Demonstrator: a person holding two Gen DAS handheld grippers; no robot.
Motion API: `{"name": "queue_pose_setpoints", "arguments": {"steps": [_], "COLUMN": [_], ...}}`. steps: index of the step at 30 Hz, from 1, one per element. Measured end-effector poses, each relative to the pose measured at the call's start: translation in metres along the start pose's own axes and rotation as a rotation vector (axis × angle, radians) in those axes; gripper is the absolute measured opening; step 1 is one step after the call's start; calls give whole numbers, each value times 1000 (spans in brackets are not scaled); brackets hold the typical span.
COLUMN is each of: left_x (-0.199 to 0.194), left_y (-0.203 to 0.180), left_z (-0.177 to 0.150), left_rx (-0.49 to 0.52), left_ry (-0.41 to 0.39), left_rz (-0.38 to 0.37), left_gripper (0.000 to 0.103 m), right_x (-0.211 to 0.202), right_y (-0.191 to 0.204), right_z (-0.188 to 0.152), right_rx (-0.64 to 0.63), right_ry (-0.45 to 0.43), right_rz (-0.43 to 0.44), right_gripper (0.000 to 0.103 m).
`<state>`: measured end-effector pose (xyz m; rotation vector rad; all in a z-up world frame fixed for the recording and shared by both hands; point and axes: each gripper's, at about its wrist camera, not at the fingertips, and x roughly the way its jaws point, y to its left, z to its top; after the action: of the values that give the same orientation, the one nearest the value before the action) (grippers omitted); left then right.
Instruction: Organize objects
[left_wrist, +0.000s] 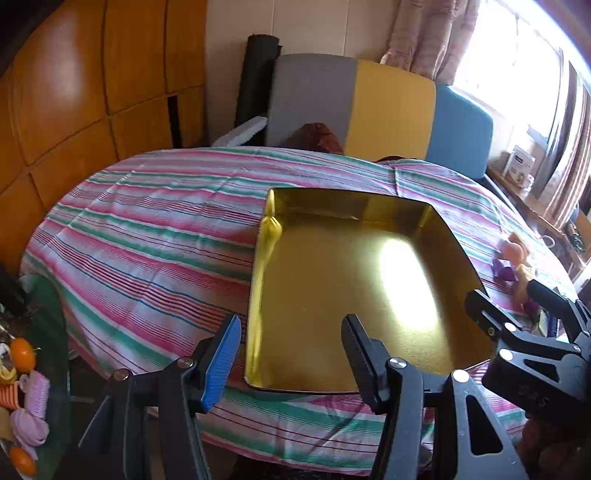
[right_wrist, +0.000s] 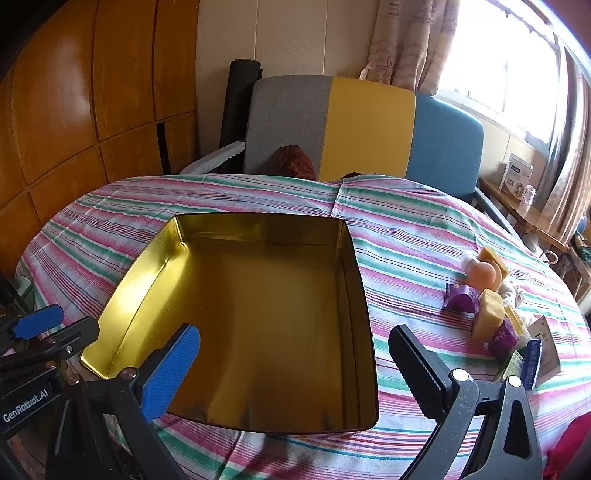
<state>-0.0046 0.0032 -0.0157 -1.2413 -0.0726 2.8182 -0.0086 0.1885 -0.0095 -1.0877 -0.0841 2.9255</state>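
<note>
We hold both tools over the counter's (right_wrist: 413, 229) near edge: the left tool (left_wrist: 291, 354) half open, the right tool (right_wrist: 295, 365) spread wide, neither holding anything. Just beyond them sits the gold tin (right_wrist: 258, 310), still empty. Farther right lies the clutter (right_wrist: 491, 295). We judge that sorting has not begun; next, the right tool must reach there.
</note>
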Motion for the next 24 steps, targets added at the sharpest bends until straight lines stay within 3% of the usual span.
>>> {"name": "queue_pose_setpoints", "arguments": {"steps": [16,24], "left_x": [-41,-50], "left_y": [2,-1], "left_z": [9,7], "left_rx": [50,60], "left_ry": [-156,-174], "left_rz": [164,164], "left_gripper": [57,57], "right_x": [-12,-16], "right_y": [-5,-4], "right_z": [-1,-1], "right_rx": [18,13], "right_ry": [-22,-26], "right_rz": [17,14], "right_gripper": [103,103]}}
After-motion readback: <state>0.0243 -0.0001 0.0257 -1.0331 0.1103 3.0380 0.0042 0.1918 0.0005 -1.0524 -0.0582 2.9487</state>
